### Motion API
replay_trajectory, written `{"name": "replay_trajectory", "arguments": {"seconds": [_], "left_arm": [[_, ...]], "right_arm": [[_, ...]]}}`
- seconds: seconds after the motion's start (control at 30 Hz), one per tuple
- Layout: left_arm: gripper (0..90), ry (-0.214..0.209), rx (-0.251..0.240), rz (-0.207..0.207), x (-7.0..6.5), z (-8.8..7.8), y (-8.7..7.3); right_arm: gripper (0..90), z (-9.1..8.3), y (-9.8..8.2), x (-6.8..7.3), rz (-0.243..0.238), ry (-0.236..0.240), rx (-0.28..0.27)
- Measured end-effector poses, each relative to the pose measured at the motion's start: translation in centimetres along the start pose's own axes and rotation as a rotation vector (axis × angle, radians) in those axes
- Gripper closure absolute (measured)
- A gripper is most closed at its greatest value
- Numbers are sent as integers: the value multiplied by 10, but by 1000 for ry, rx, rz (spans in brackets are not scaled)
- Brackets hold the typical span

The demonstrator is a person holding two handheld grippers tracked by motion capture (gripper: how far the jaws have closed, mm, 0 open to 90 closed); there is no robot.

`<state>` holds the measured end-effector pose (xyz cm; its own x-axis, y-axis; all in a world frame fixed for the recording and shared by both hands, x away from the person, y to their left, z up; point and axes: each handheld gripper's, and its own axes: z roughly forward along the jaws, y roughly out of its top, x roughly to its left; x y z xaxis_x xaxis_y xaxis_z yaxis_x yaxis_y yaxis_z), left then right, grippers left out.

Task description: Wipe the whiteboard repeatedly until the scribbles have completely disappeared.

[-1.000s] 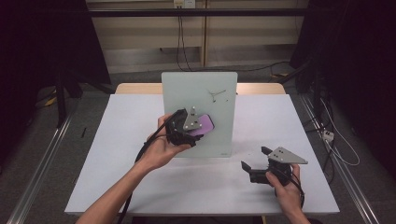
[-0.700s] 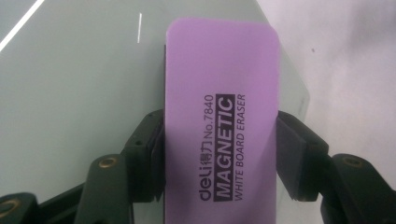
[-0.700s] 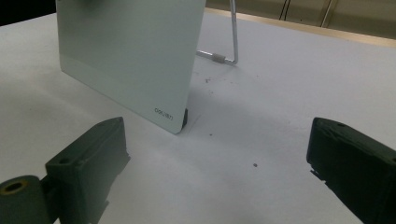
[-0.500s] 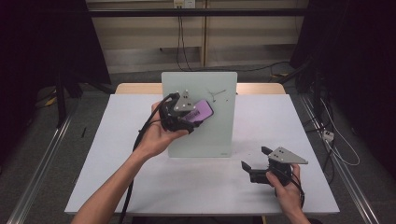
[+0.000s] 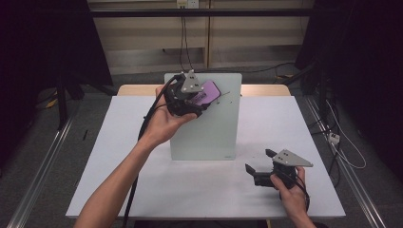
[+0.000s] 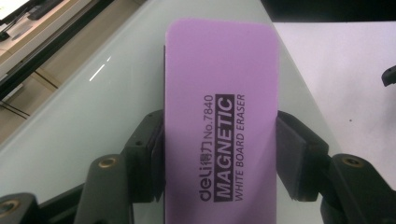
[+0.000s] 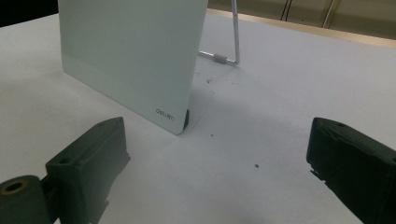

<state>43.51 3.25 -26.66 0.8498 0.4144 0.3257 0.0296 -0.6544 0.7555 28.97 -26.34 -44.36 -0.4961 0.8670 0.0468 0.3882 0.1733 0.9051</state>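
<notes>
- Since the earlier frames, the left gripper [image 5: 202, 97] has climbed the face of the whiteboard [image 5: 209, 137], from about the middle of the panel to near its top edge, carrying the purple eraser [image 5: 205, 91] with it.
- That eraser now sits high on the board, left of centre in the high view, tilted so its far end points up and to the right.
- Seen from the left gripper view, the eraser [image 6: 219, 116] lies flat against the pale glassy board [image 6: 84, 121], and the left gripper [image 6: 219, 154] pinches it by its two long sides, one black pad on each side.
- Printing on the eraser reads "MAGNETIC WHITE BOARD ERASER".
- A short dark mark [image 5: 223, 93] shows on the board just to the right of the eraser.
- Down at the lower right of the white table [image 5: 119, 156], the right gripper [image 5: 259, 164] has kept its place, held in the person's right hand [image 5: 291, 192] close to the tabletop.
- Its jaws are spread wide with nothing between them; in the right gripper view they frame the board's lower corner [image 7: 175, 119] and bare table.
- Behind the board, a thin metal stand [image 7: 229, 46] props it upright on the table.
</notes>
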Motion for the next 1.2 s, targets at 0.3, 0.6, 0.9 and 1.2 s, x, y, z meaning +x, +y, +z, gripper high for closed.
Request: {"name": "replay_trajectory", "arguments": {"seconds": [0.3, 0.6, 0.9, 1.2], "left_arm": [[411, -21, 61, 60, -20, 16, 0], [411, -118, 101, 98, -53, 46, -9], [411, -89, 51, 49, -46, 41, -3], [411, -38, -21, 1, -20, 25, 18]], "right_arm": [[51, 0, 0, 0, -1, 0, -1], [51, -1, 0, 1, 1, 0, -1], [51, -3, -1, -1, 1, -1, -4], [50, -2, 0, 0, 1, -1, -1]]}}
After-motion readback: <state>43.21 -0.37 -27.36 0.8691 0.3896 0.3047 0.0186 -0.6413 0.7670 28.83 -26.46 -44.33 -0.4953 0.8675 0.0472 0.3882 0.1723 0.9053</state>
